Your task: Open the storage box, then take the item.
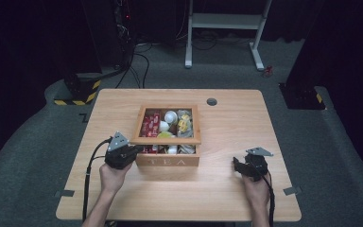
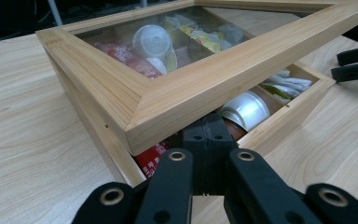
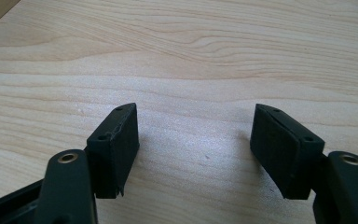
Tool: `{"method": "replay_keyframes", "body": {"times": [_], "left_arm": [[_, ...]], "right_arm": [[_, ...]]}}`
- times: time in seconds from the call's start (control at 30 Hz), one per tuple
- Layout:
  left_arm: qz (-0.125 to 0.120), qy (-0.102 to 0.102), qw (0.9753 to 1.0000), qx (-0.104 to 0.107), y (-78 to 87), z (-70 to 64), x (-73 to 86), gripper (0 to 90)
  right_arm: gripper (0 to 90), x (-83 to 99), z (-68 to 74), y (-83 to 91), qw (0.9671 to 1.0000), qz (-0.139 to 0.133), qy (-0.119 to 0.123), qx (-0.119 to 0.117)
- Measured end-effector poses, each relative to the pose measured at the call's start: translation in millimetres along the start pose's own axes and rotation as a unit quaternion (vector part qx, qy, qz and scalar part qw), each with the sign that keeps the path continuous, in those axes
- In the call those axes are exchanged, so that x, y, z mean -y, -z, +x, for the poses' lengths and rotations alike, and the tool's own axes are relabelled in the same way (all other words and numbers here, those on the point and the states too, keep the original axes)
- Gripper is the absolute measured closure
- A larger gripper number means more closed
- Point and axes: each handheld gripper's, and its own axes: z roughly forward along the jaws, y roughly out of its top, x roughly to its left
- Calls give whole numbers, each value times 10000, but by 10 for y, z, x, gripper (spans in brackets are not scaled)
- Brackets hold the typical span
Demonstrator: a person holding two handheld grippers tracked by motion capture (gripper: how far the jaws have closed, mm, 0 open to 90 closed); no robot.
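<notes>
A wooden tea box (image 1: 168, 161) marked TEA stands mid-table. Its glass-paned lid (image 1: 167, 140) is tilted up at the front, leaving a gap. Inside lie red packets (image 2: 121, 52), white cups (image 2: 151, 39) and yellow sachets (image 2: 200, 36). My left gripper (image 1: 134, 150) is at the box's front left corner, shut, with its tips (image 2: 209, 135) tucked in the gap under the lid's frame (image 2: 186, 88). Right of the box, my right gripper (image 1: 237, 165) hovers low over bare table wood (image 3: 191, 60). It stands open (image 3: 193, 140) with nothing between its pads. The left gripper view shows it too (image 2: 354, 63).
A round cable hole (image 1: 211, 101) sits in the table behind the box. Beyond the table stand a white desk frame (image 1: 224, 21) and a yellow-and-black striped base (image 1: 78, 97) on grey carpet. Bare wood surrounds the box on all sides.
</notes>
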Motion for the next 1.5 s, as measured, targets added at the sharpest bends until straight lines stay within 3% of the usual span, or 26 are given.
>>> {"method": "replay_keyframes", "body": {"times": [0.3, 0.53, 0.7, 0.77, 0.83, 1.0, 1.03, 1.07, 1.3, 1.5], "left_arm": [[62, -3, 10000, 56, -12, 18, -65, 900], [73, 105, 9999, 88, -20, 56, -83, 900], [78, 113, 9999, 76, -25, 73, -110, 900], [59, 125, 9999, 71, -19, 74, -132, 900], [34, 108, 9999, 68, -12, 83, -158, 900], [-30, 142, 9998, 119, 3, 103, -223, 900], [-43, 112, 9999, 109, 8, 112, -249, 900], [-43, 112, 9999, 109, 8, 112, -249, 899], [-119, 160, 9997, 160, 19, 137, -325, 899], [-162, 156, 9996, 172, 24, 147, -364, 898]], "right_arm": [[319, -5, -5, -5, 10000, -6, 40, -40], [324, -8, 11, -1, 10000, 21, -35, -37], [282, -35, -4, 14, 9995, 133, -144, -254], [257, -63, -17, 28, 9982, 88, -298, -516], [250, -99, 9, 70, 9964, -125, -293, -782], [288, -233, 156, 181, 9898, -493, -104, -1329], [330, -289, 219, 211, 9869, -590, -39, -1504], [330, -289, 219, 211, 9869, -590, -39, -1504], [412, -471, 458, 267, 9771, -856, 219, -1938], [440, -552, 557, 267, 9734, -977, 356, -2041]]}}
